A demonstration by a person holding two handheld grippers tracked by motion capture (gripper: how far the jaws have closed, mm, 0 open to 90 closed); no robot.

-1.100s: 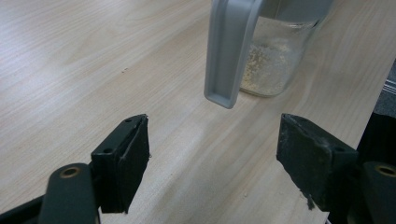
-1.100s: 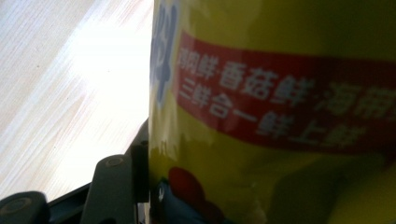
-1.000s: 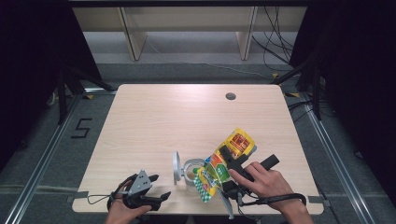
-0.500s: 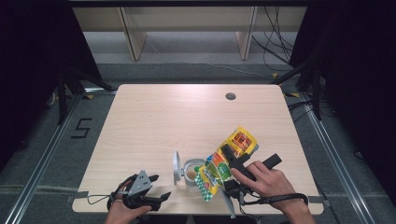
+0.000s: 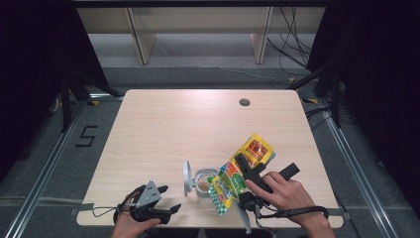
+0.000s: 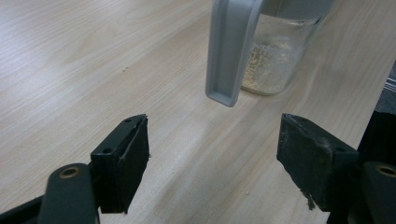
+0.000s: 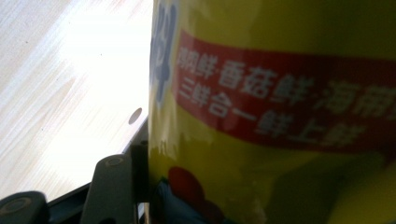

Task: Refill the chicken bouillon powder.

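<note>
A yellow seasoning pouch (image 5: 247,161) with a red band is tilted, its green-checked lower end over a small glass jar (image 5: 203,184). My right gripper (image 5: 265,171) is shut on the pouch; in the right gripper view the pouch (image 7: 280,116) presses against the left jaw. The jar (image 6: 275,60) holds a little beige powder, and its grey hinged lid (image 6: 229,51) stands open on the left. My left gripper (image 5: 168,198) rests near the table's front edge, left of the jar. It is open (image 6: 212,140) with nothing between its fingers.
The light wooden table (image 5: 173,129) has a round cable hole (image 5: 244,102) at the back right. Wooden shelf legs and cables lie beyond the far edge. Dark floor with metal rails flanks both sides.
</note>
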